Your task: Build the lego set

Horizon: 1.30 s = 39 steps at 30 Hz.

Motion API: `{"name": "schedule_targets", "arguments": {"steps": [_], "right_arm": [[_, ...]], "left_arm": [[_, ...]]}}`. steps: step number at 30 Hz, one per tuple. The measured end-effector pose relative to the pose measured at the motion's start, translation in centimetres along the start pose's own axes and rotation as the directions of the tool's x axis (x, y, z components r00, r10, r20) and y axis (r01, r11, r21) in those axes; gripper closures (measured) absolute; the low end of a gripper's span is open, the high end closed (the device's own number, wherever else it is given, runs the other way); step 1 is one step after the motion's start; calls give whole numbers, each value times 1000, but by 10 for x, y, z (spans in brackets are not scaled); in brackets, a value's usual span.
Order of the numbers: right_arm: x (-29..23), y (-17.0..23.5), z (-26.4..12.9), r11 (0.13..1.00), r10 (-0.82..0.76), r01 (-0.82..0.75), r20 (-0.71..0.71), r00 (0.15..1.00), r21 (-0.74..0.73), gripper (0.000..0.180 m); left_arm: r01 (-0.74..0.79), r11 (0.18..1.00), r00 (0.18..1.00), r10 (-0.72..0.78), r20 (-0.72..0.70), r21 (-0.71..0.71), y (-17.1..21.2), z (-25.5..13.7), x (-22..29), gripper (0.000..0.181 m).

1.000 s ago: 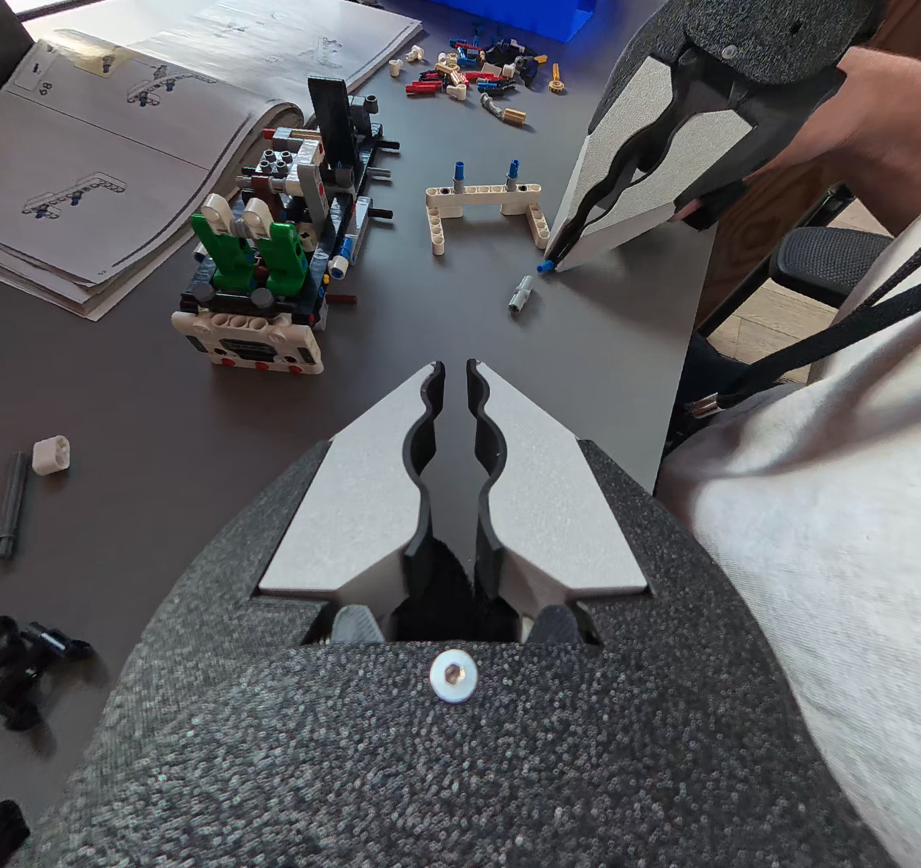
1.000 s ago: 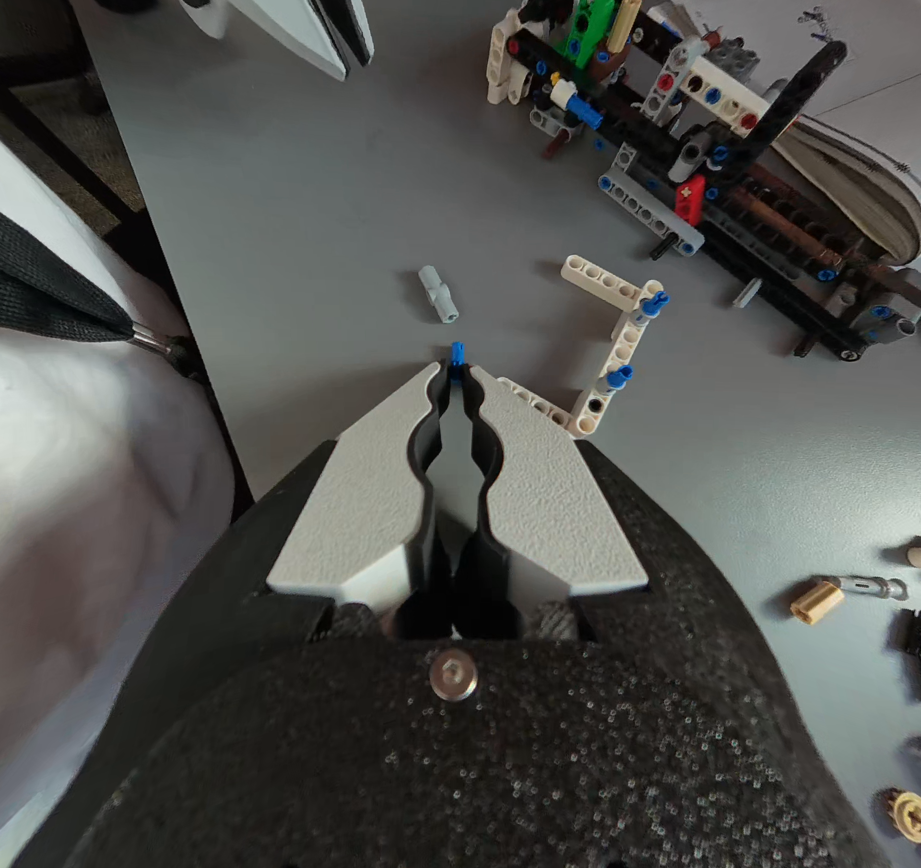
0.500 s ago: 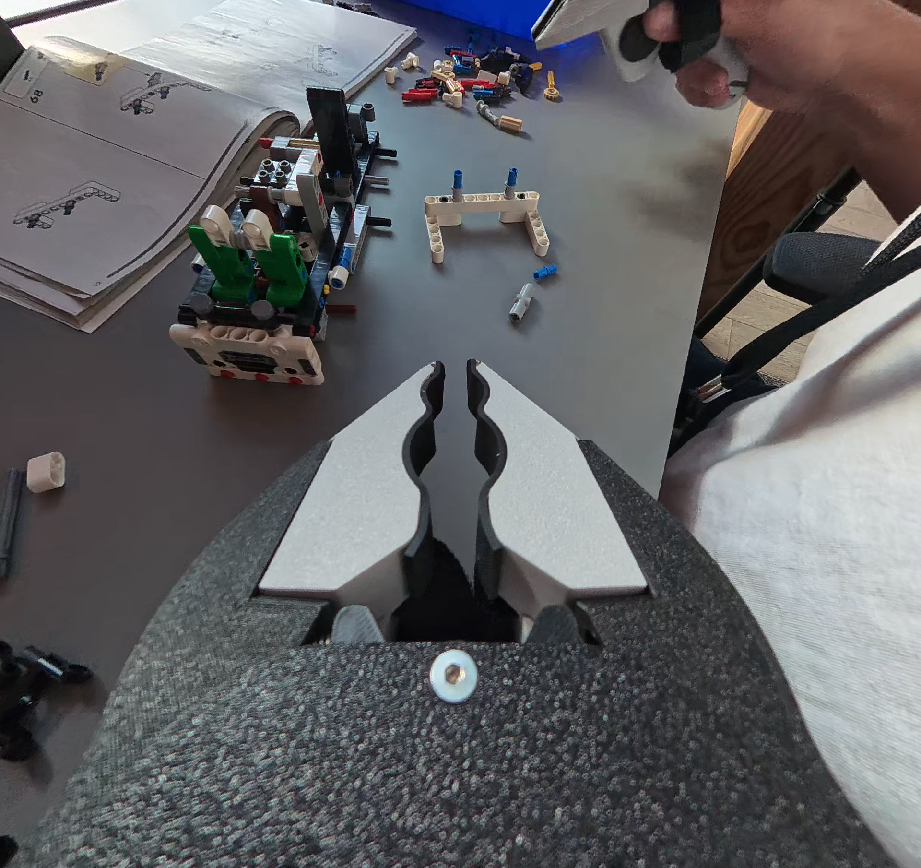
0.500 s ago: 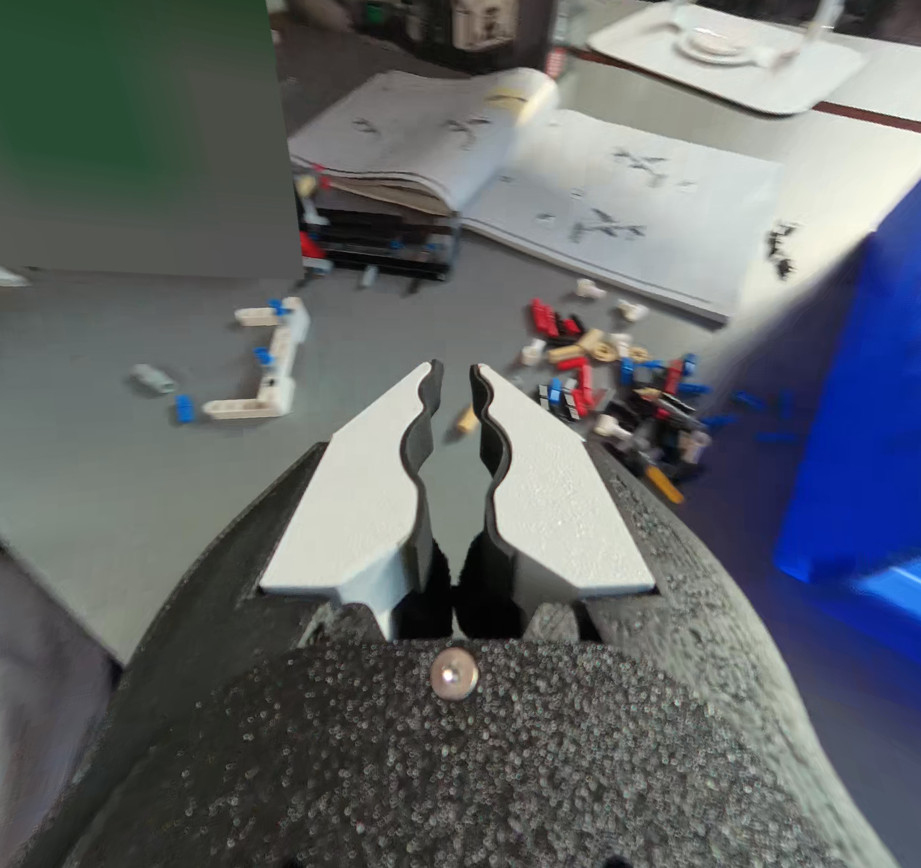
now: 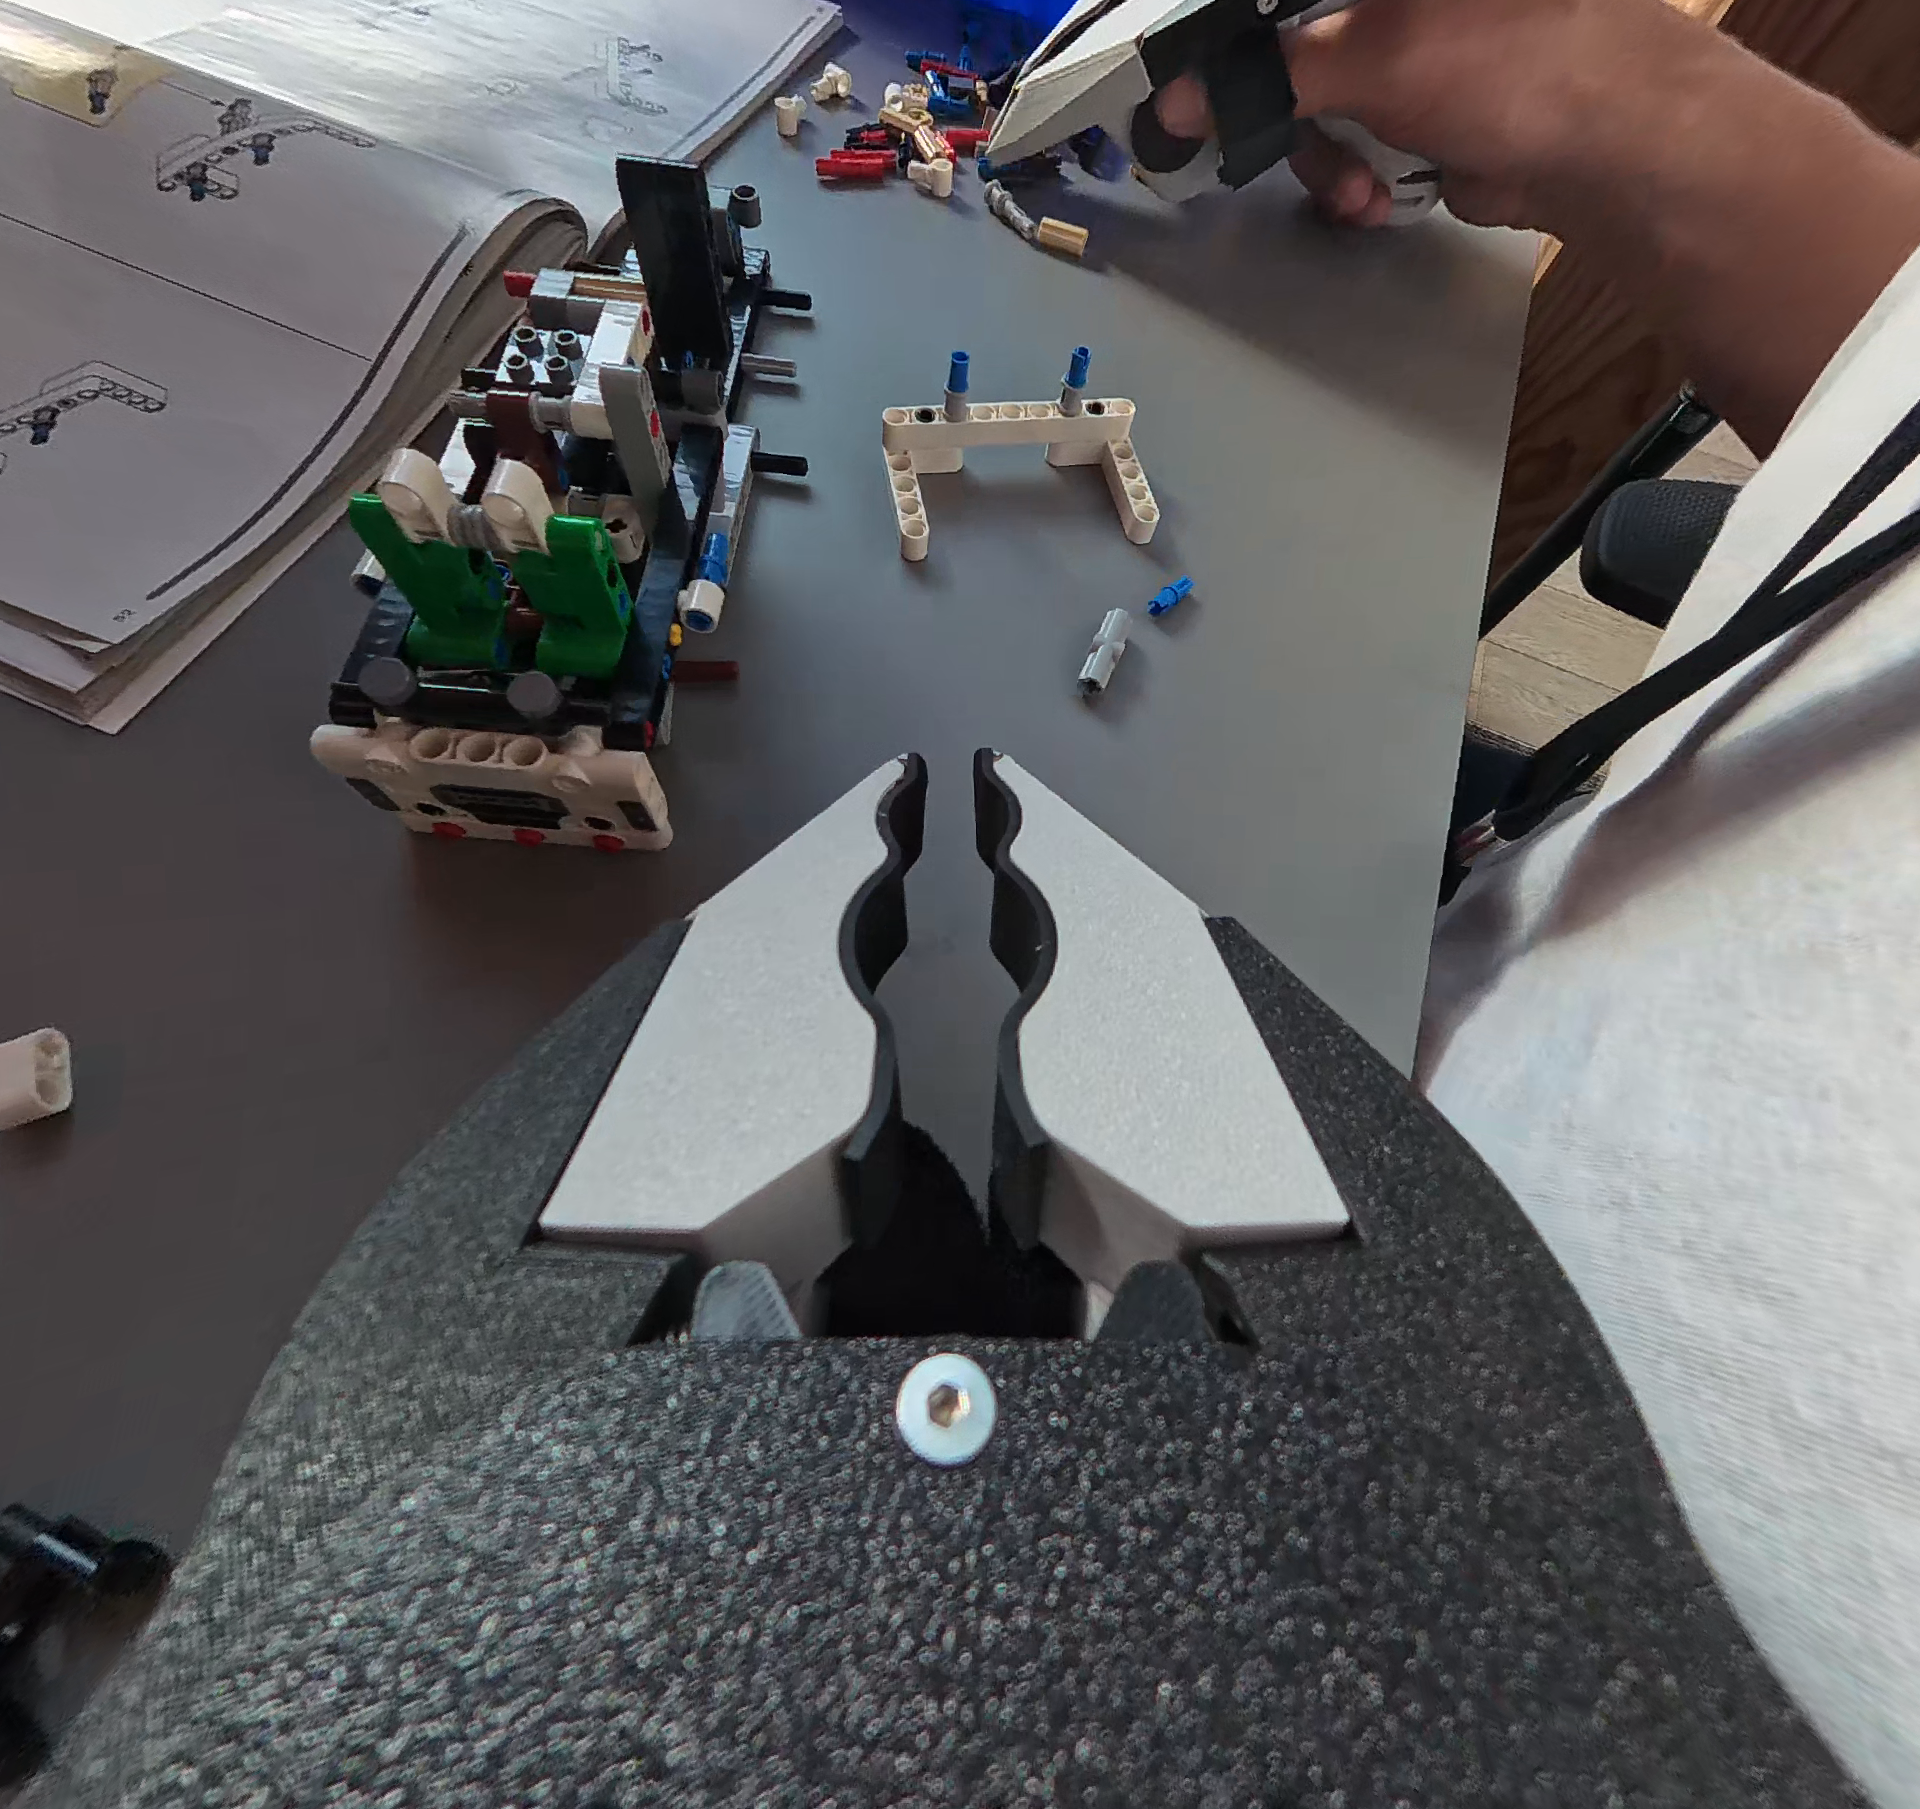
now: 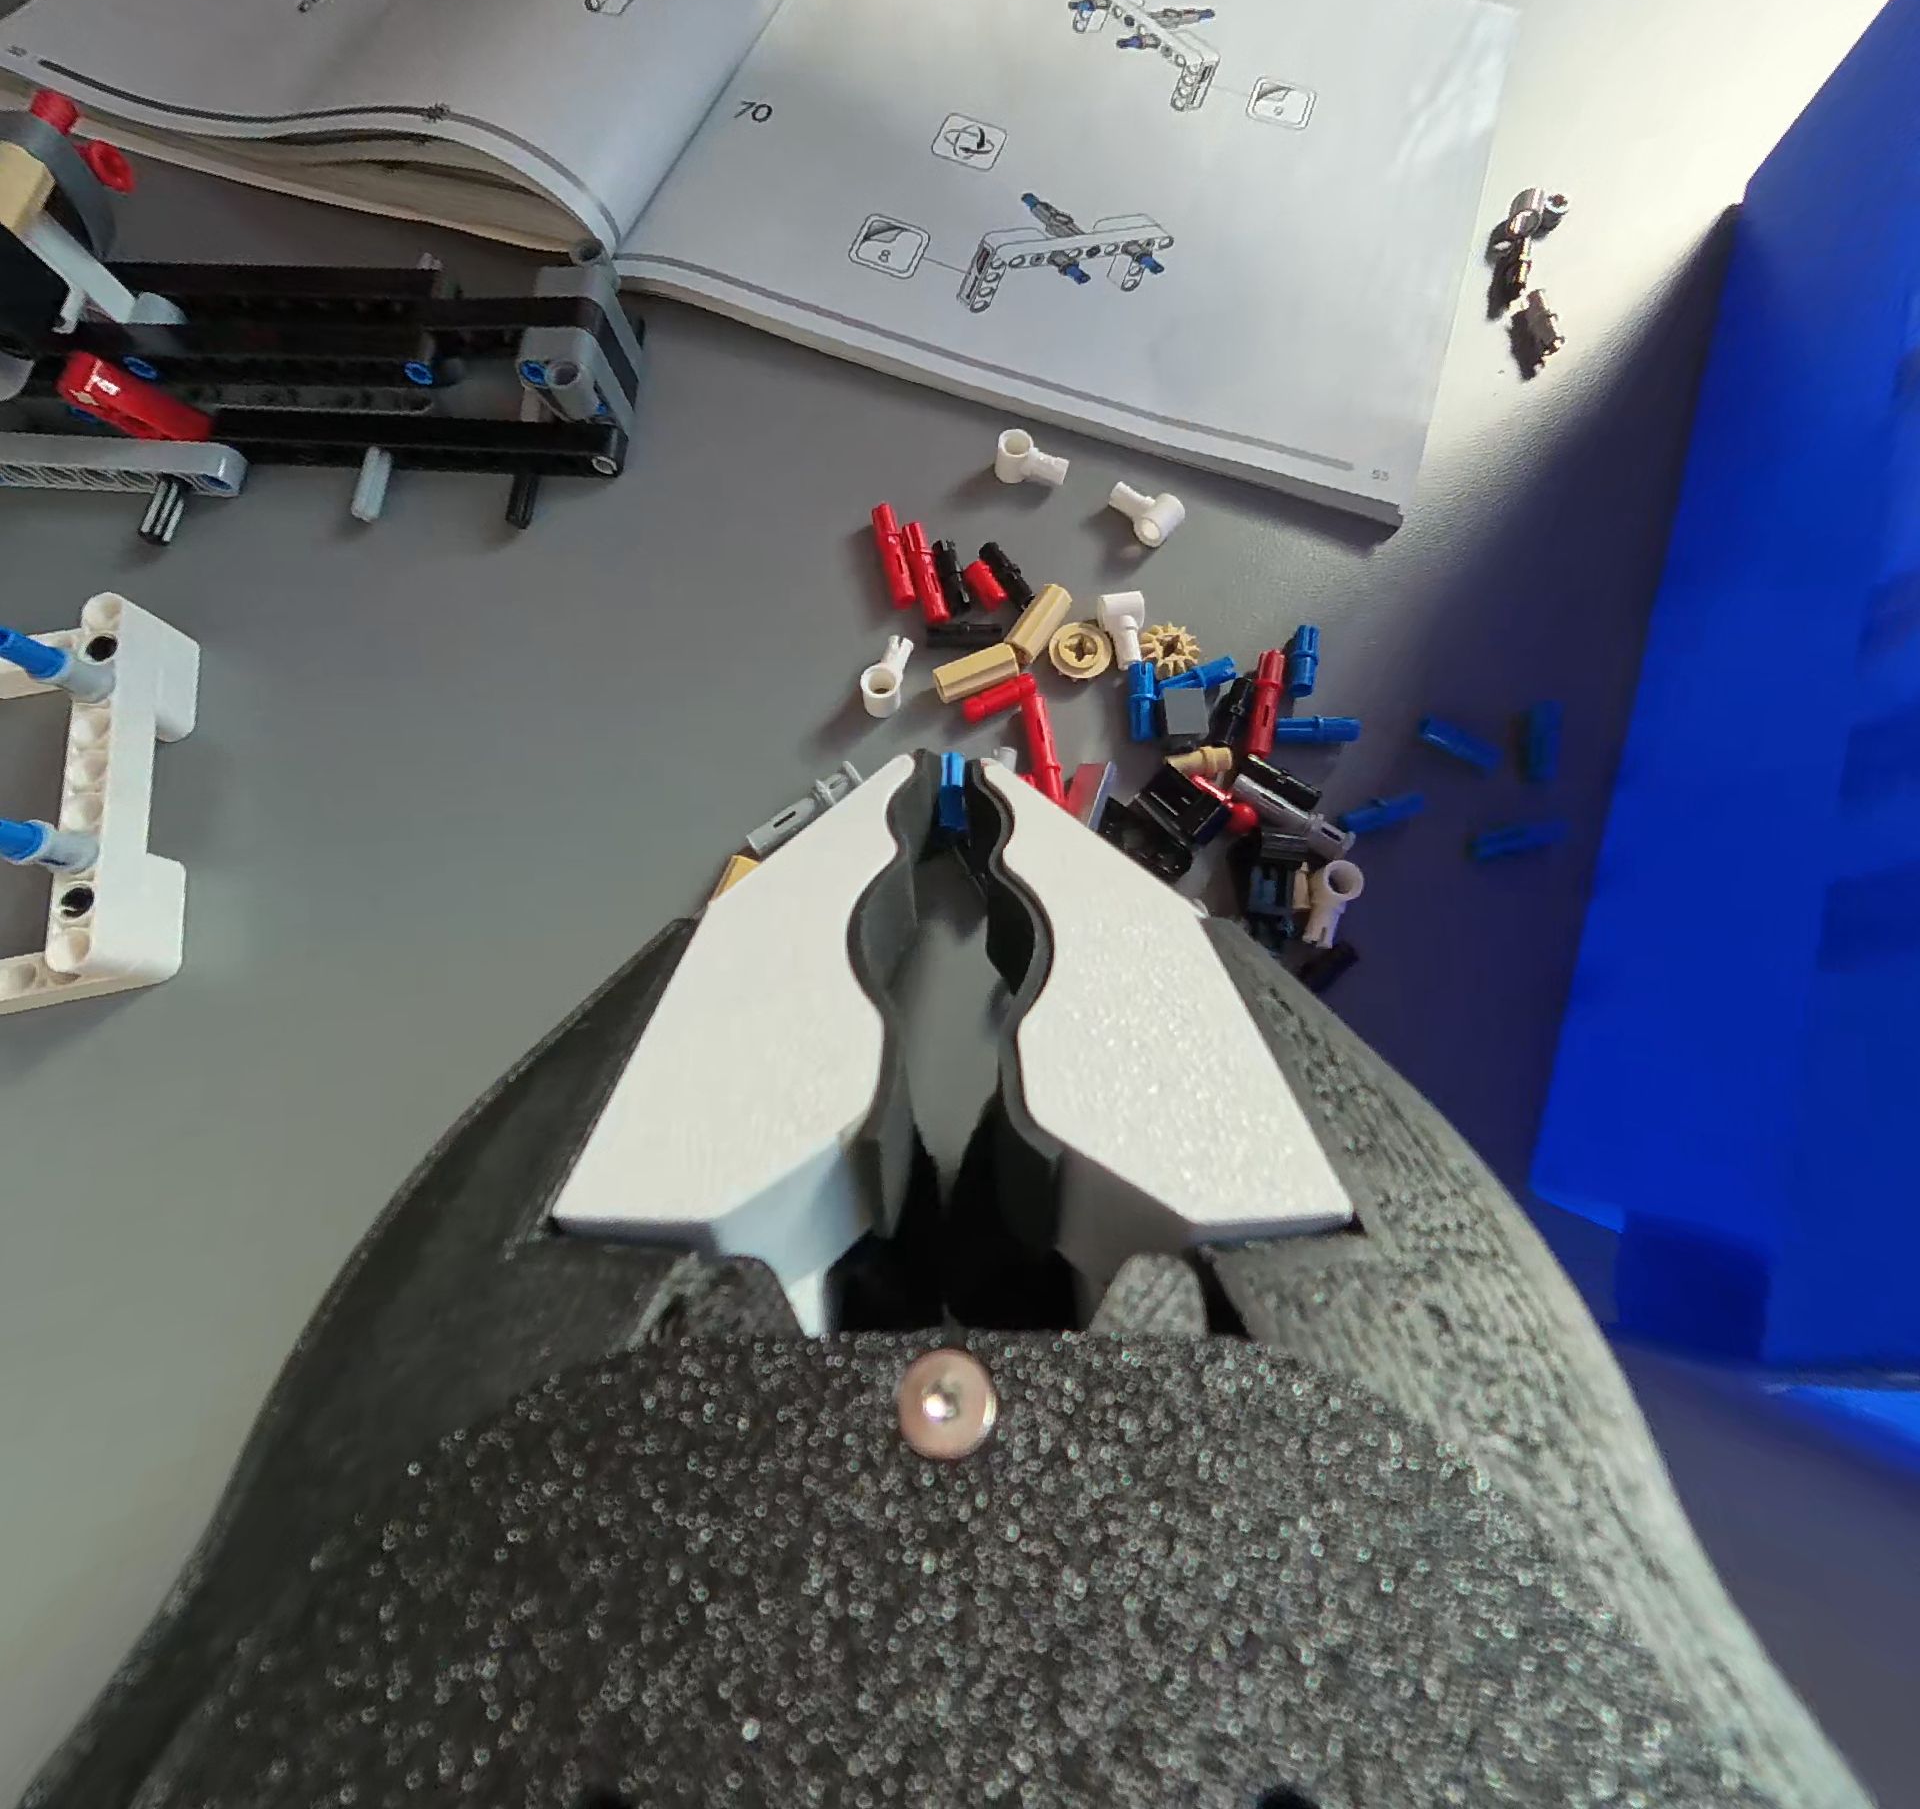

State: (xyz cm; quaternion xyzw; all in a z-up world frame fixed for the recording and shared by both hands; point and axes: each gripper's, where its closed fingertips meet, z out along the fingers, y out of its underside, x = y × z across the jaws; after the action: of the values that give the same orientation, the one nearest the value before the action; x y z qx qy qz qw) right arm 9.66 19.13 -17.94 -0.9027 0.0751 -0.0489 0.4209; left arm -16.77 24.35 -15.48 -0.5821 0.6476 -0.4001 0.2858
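Observation:
My left gripper [image 5: 945, 772] is slightly open and empty, low over the dark table in front of the half-built vehicle [image 5: 540, 554]. A white beam frame [image 5: 1013, 419] with two blue-tipped pins stands beyond it. A loose blue pin [image 5: 1171, 596] and a grey connector [image 5: 1103, 651] lie to its right. My right gripper [image 6: 948, 772] is tipped down into the pile of small parts [image 6: 1143, 710], its tips closed on a blue pin [image 6: 951, 788]. It also shows in the left wrist view [image 5: 1003, 154], at the far side of the table.
The open instruction booklet [image 6: 1039, 149] lies behind the pile and the vehicle [image 6: 312, 388]. A blue bin [image 6: 1766, 616] stands right of the pile. The table's edge [image 5: 1455, 720] runs close on the right, by the person's body. A small white piece [image 5: 36, 1073] lies at left. My hands' fingertips stand some 25 cm from each other. My right tips are about 20 cm from the grey connector [image 5: 1103, 651], my left tips only 6 cm.
My right gripper let go of a blue pin beside the grey connector, swung away to the parts pile and closed on another blue pin. My left gripper has barely moved.

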Motion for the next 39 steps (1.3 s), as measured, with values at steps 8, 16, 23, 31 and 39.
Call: {"name": "schedule_targets", "arguments": {"steps": [8, 16, 23, 31, 39], "right_arm": [[1, 5, -2, 1000, -25, 25, -20, 999, -14, 174], [0, 5, -3, 999, -47, 47, -25, 999, -12, 177], [-21, -15, -17, 987, -111, 107, 29, 993, 119, 178], [-73, -25, -29, 934, -289, 242, 157, 944, 262, 179], [-149, -27, -44, 877, -449, 319, 378, 810, 359, 180]], "left_arm": [[23, 1000, 999, -23, -25, 10, -4, 2, -3, 174], [14, 1000, 1000, -14, -19, 7, -4, 3, -1, 174], [13, 1000, 1000, -13, -8, 8, -6, 2, -2, 174], [-3, 999, 1000, 2, -20, -40, -7, 9, -1, 174], [-13, 999, 997, 11, -77, -38, -12, 26, 4, 174]]}}
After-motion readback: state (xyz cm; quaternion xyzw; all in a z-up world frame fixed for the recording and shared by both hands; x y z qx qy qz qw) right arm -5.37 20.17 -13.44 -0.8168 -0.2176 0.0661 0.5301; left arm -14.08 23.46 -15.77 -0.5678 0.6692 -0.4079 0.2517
